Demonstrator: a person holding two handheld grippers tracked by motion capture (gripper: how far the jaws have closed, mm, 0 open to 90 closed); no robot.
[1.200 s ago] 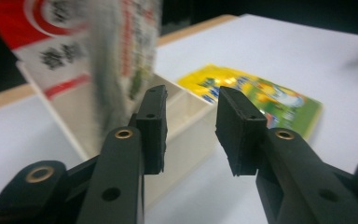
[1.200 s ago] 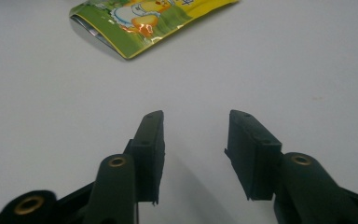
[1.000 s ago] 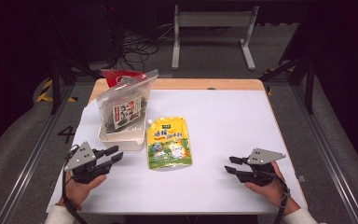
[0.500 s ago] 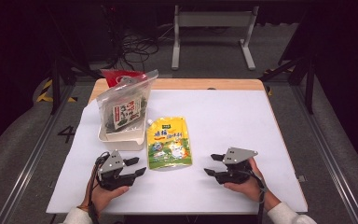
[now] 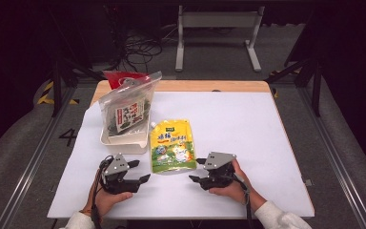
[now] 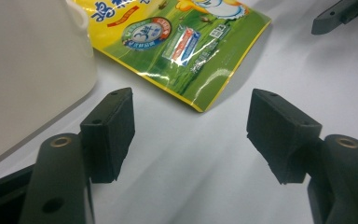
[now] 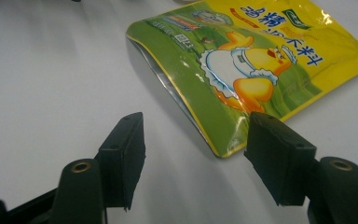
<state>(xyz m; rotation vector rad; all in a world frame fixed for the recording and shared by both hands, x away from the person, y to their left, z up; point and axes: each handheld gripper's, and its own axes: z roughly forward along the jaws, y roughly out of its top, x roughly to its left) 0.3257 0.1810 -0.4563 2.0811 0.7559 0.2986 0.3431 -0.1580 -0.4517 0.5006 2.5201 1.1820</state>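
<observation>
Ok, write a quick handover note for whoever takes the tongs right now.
Left tongs: open, nothing between the jaws, which have just been opening; near the yellow pouch's lower left corner.
Right tongs: open, nothing held, jaws just opened; at the pouch's lower right corner.
Pouch lies flat on the white table, beside the white tray holding a clear seaweed bag.
Done: both tongs brought up to the pouch.
Left: probably grasp and lift the pouch.
</observation>
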